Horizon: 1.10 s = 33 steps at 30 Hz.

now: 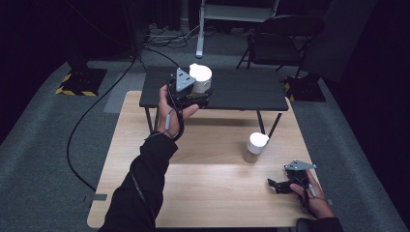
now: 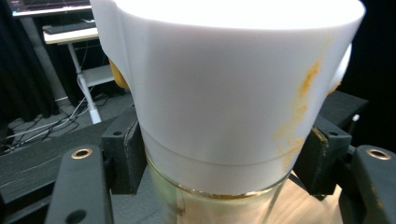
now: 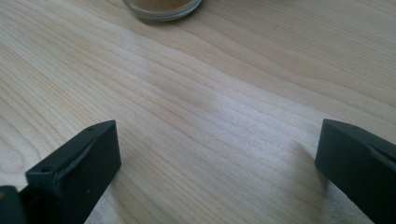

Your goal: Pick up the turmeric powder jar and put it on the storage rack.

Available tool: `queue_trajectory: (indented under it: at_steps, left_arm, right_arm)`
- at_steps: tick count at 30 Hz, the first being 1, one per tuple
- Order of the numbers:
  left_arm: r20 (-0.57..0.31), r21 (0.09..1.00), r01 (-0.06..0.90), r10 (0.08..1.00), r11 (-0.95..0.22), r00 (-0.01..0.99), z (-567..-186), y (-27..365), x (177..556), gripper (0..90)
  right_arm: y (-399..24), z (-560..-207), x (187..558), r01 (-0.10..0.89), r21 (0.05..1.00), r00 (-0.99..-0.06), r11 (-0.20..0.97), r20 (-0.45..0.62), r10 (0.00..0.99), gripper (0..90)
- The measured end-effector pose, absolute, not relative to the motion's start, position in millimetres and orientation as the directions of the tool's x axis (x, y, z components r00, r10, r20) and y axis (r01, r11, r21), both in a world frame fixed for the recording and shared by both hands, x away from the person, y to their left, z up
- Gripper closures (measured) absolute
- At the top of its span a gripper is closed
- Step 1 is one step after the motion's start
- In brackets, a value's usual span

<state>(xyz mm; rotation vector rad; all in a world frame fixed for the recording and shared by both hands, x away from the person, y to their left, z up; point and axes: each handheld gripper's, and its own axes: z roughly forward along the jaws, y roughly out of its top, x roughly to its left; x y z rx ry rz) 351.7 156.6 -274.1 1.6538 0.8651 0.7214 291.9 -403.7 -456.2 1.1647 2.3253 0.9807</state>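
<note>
The right tool (image 1: pixel 276 184) rests low at the near right corner of the wooden tabletop (image 1: pixel 208 193), held by the person's right hand (image 1: pixel 316 198). Its two black jaws are spread wide and there is only bare wood between them. A little farther, just ahead of this tool, a second jar (image 1: pixel 255 147) with a white lid stands upright on the wood; in the right tool's own view only its glass bottom (image 3: pixel 162 8) appears at the top edge.

Farther away on the left side, the left hand (image 1: pixel 169 106) holds the left tool (image 1: pixel 198 99) in the air, above the near edge of the small black table (image 1: pixel 241 92) that stands behind the tabletop. The left tool is pinching a jar (image 1: pixel 200 79) with a white lid (image 2: pixel 224 93): the pads press on both sides just under the lid, where the glass begins. The jar is upright and clear of both surfaces. Yellow-orange stains mark the lid's side.
</note>
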Motion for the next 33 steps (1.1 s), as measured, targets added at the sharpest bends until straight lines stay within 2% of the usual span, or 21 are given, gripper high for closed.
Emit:
queue_trajectory:
  at_steps: [17,33]
  left_arm:
    - [-0.018,0.961,0.253,0.888,-0.111,0.459,-274.0,176.0,384.6,30.4]
    - [-0.04,0.959,0.268,0.892,-0.092,0.45,-285.1,182.5,393.7,30.3]
  right_arm:
    - [-403.7,-456.2,291.8,0.553,0.72,-0.595,0.419,-0.01,0.803,0.0]
    - [-403.7,-456.3,291.8,0.554,0.72,-0.595,0.419,-0.01,0.803,0.0]
